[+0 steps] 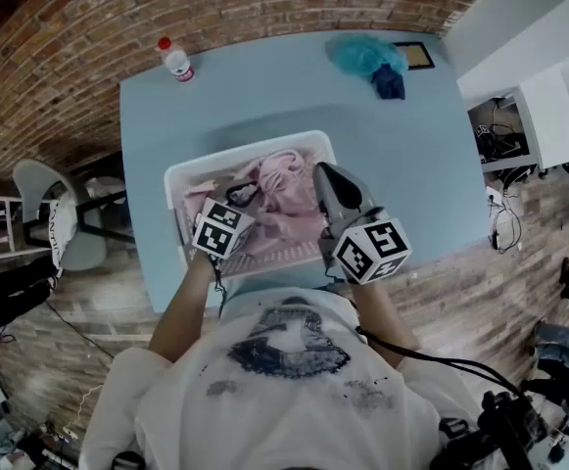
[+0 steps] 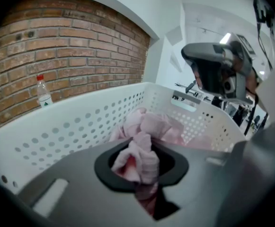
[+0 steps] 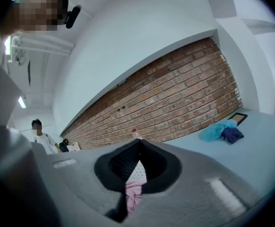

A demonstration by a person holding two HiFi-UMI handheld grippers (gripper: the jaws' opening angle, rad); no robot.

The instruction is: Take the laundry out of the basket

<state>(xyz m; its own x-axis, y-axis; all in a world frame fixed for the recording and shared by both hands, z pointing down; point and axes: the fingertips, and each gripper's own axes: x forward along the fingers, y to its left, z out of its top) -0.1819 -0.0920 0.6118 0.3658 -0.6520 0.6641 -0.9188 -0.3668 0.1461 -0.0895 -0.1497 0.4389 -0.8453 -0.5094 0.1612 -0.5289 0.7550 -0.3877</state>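
While the left gripper (image 2: 138, 167) is clamped on a fold of pink laundry (image 2: 146, 126), the rest of this cloth lies just ahead of it, inside the white basket (image 2: 75, 126). The right gripper (image 3: 137, 145) is closed on nothing, and the basket is below it.

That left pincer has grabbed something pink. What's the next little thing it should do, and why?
Probably lift the left gripper straight up. Its jaws are shut on a bunch of the pink cloth, but the cloth lies low inside the white basket, below its walls. So it likely has to rise above the rim before it can go to the table.
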